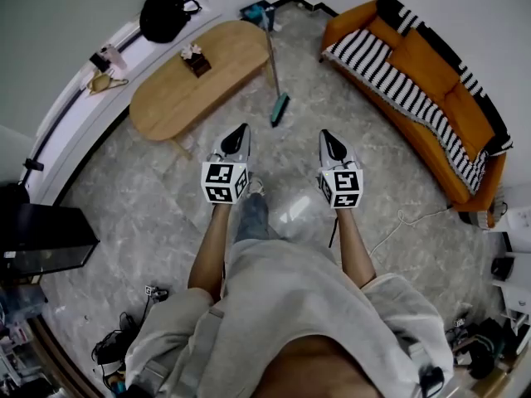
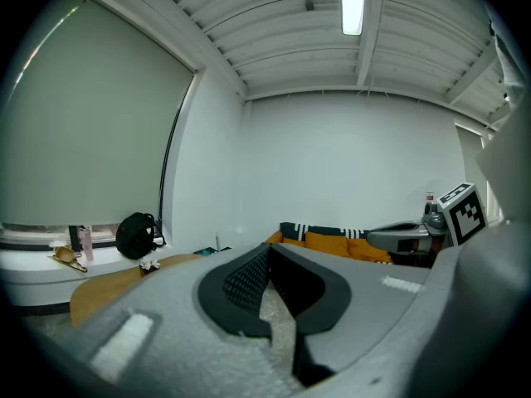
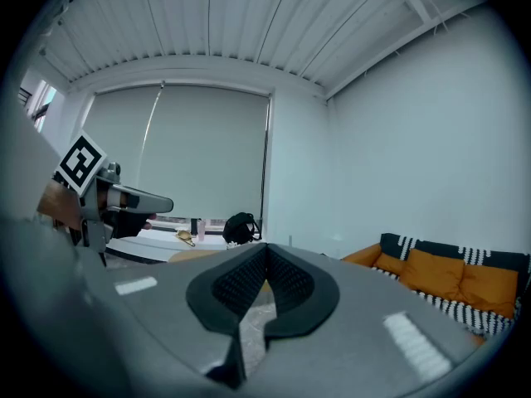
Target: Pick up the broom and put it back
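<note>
broom (image 1: 272,63) beside table (image 1: 166,98), black bag (image 1: 163,15) on sill (image 1: 76,99)

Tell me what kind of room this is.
Most likely a home living room: an orange sofa with a striped throw, a low wooden coffee table, and a broom on the marbled floor beside it.
</note>
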A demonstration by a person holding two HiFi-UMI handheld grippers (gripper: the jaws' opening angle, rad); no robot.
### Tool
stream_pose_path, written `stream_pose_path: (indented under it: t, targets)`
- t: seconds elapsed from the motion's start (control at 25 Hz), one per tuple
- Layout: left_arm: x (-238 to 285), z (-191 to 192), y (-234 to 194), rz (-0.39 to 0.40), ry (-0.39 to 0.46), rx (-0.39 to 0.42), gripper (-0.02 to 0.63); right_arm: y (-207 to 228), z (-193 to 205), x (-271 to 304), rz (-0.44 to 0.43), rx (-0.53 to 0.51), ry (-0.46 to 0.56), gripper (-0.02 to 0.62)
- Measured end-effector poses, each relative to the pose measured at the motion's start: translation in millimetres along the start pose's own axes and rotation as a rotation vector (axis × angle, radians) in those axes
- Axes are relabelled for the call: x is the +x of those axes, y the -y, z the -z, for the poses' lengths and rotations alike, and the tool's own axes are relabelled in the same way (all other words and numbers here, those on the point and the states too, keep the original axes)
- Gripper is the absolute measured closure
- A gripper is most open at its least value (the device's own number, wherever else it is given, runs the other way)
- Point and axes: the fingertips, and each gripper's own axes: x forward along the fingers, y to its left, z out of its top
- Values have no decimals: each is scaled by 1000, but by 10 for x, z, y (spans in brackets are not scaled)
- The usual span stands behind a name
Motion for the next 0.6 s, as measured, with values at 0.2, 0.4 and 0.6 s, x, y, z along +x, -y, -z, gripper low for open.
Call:
stream_pose_path:
  t: [0.2, 0.4, 0.6]
  targets:
    - [502, -125, -371, 11, -5, -10, 605, 145, -146, 612, 6, 1, -7, 593]
    - [975, -262, -866, 24, -16, -26, 606, 211, -324, 1279, 14, -4, -25, 594]
    - [1443, -384, -1348, 38, -17, -42, 606, 290, -526, 1917, 28, 1, -26, 594]
